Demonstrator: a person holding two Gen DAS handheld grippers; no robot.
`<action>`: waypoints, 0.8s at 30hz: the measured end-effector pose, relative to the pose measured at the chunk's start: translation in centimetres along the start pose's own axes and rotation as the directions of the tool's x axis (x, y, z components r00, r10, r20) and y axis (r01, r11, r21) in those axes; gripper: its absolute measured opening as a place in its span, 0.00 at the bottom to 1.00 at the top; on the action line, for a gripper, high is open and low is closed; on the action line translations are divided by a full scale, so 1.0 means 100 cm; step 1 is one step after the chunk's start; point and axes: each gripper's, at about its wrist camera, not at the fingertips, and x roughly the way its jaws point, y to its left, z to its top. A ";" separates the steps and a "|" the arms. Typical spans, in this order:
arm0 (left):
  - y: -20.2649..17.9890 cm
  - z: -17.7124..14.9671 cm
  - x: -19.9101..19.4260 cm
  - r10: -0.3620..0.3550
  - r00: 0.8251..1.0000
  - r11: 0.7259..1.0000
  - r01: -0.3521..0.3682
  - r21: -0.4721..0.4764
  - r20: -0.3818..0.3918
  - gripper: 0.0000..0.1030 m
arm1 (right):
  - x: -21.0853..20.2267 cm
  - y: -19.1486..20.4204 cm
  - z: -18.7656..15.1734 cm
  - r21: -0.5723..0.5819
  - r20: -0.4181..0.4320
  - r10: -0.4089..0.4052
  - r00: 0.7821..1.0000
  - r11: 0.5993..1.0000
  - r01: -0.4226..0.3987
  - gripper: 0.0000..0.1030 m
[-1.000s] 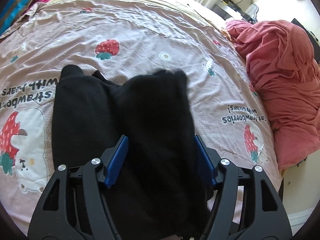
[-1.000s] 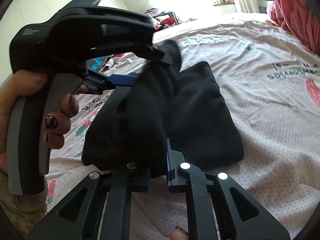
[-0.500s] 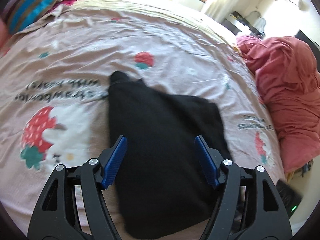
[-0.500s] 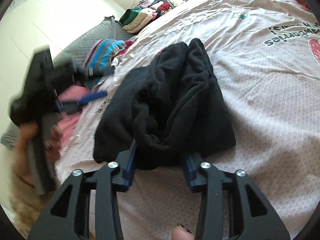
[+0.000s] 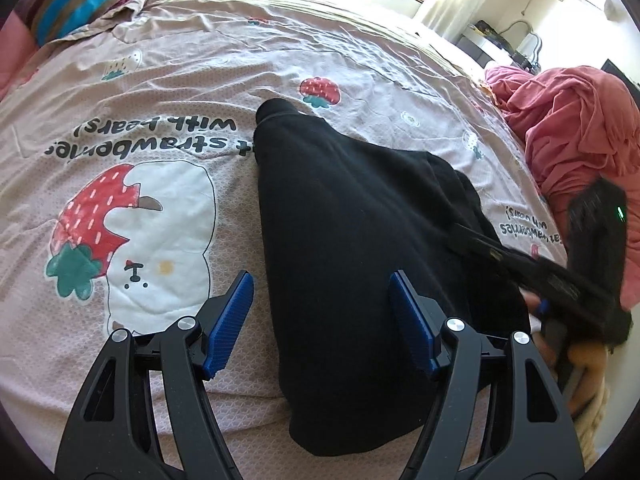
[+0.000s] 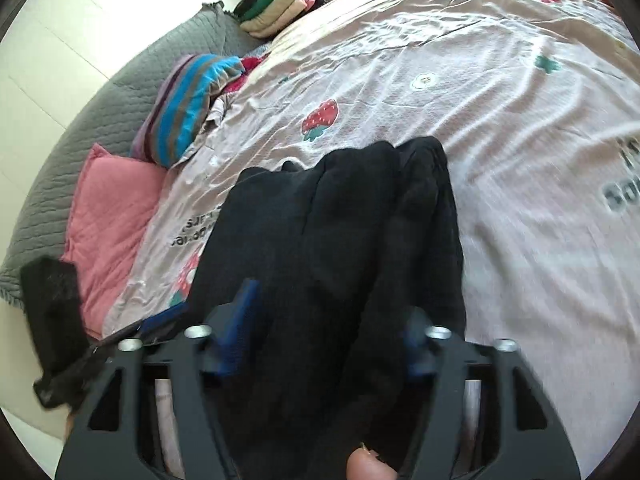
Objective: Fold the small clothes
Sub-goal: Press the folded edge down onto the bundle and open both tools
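Black garment (image 5: 360, 216) lies folded lengthwise on the strawberry-print bedspread (image 5: 160, 92), narrow end pointing away toward a small strawberry motif (image 5: 319, 89), wide end near the cams. Left gripper (image 5: 320, 320) hangs over the near part of it w/ blue pads (image 5: 234, 320) spread wide apart, nothing between them gripped; left pad sits over bare spread beside the bear-and-strawberry print (image 5: 132, 240), right pad over the black cloth.

Right wrist view: right gripper (image 6: 326, 334) also w/ jaws wide apart, straddling the bunched near end of the garment (image 6: 340, 232); fabric fills the gap, but the image is blurred there, so can't tell if the pads touch it. Thumb tip (image 6: 366, 466) shows at bottom edge. Thick rolled folds run along the garment's right side.

In left view the right gripper's body shows blurred at the garment's right edge. Red blanket heap (image 5: 576, 132) at the bed's right side. Striped fabric (image 6: 188, 100), pink pillow (image 6: 108, 216) and a folded clothes stack (image 6: 288, 4) along the far-left side, well apart from the garment.
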 end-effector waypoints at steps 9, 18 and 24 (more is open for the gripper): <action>-0.016 -0.007 0.003 -0.015 1.000 0.999 0.016 0.047 -0.008 0.67 | -0.025 0.017 0.010 -0.219 0.116 -0.099 0.988 0.968 0.122 0.18; -0.024 -0.016 0.005 0.008 1.000 0.997 -0.008 0.072 0.000 0.68 | -0.012 -0.017 -0.012 -0.123 0.116 -0.135 0.984 0.981 0.149 0.30; -0.026 -0.017 0.000 0.021 1.000 0.996 -0.022 0.081 0.012 0.68 | -0.030 -0.006 -0.018 -0.135 0.190 -0.211 0.959 0.962 0.238 0.41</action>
